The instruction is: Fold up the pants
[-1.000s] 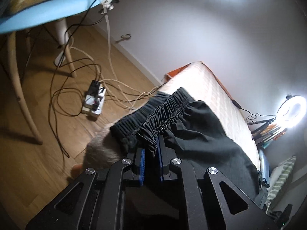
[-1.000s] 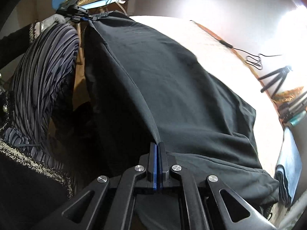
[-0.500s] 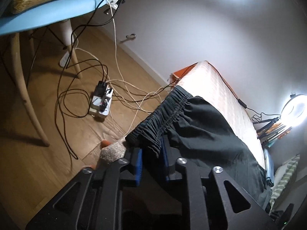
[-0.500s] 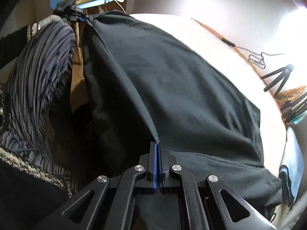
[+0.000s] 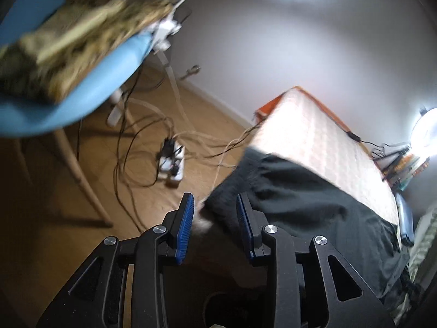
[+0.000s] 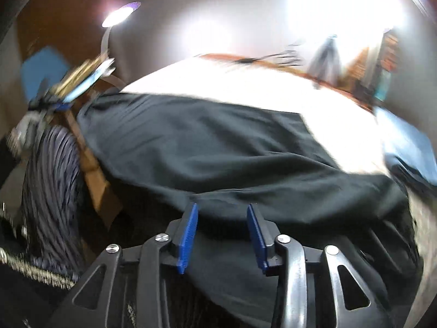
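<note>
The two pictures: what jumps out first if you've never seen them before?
A big pair of black pants lies spread across the pale mattress, one edge hanging off the near side. At the bottom of each picture a black gripper with blue pads stands open, the left gripper and the right gripper, their jaws having just opened off the cloth. To the left, a blue chair stands over tangled cables on the wooden floor.
</note>
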Motion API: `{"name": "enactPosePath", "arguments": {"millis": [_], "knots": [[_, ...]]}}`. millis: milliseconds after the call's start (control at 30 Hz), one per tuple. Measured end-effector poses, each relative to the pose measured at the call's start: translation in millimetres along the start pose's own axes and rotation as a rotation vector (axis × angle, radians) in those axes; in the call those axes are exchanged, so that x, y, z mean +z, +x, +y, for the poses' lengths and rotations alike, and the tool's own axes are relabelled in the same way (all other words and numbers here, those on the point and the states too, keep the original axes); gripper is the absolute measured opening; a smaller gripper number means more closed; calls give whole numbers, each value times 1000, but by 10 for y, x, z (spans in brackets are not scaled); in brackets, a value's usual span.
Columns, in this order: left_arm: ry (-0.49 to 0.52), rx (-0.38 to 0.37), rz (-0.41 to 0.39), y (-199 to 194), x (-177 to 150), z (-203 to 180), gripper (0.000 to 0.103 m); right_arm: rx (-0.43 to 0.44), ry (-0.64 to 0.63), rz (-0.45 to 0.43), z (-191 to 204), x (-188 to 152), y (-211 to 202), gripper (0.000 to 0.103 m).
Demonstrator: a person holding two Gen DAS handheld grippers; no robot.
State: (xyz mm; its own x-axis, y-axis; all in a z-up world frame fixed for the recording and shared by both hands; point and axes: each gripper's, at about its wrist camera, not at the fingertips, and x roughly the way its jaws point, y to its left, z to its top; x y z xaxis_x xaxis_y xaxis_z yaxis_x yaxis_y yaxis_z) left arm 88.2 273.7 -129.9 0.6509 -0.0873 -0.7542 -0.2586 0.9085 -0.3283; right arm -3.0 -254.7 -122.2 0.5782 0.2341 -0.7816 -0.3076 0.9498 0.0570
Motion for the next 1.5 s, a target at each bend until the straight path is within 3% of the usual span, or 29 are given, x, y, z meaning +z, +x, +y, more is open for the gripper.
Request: {"name": "enactPosePath", "arguments": {"millis": [100, 200, 467, 567, 700, 767, 867, 1000, 1167, 1400, 1500], "knots": [[97, -56, -11, -121, 94, -425, 30, -61, 137, -15, -361, -69, -110, 40], [210, -161, 7, -172, 154, -998, 30, -144, 248, -31, -669, -189, -221, 40], [508, -453, 154, -74, 137, -2674, 30, -269, 454, -35, -1235, -572, -441, 41], [599, -543, 209, -21, -1, -3288, 45, -304, 517, -39, -1396, -730, -507, 41], [696, -656, 308, 135, -291, -4053, 46, -373, 589, -48, -1578, -945, -629, 60], [721, -707, 372, 227, -499, -4400, 46, -409, 618, -50, -1660, -1044, -688, 61], [759, -748, 473, 439, -831, -4913, 46, -460, 658, -52, -1769, -1176, -771, 65], [847, -764, 552, 672, -1307, -5574, 46, -489, 726, -64, -1931, -1371, -882, 66], [836, -797, 661, 1032, -1813, -6190, 46, -470, 800, -84, -2134, -1553, -919, 66], [792, -711, 799, 1616, -2272, -6581, 50, -431, 794, -64, -2266, -1598, -759, 66], [745, -739, 811, 1678, -2330, -6581, 50, -421, 775, -50, -2287, -1579, -692, 66]]}}
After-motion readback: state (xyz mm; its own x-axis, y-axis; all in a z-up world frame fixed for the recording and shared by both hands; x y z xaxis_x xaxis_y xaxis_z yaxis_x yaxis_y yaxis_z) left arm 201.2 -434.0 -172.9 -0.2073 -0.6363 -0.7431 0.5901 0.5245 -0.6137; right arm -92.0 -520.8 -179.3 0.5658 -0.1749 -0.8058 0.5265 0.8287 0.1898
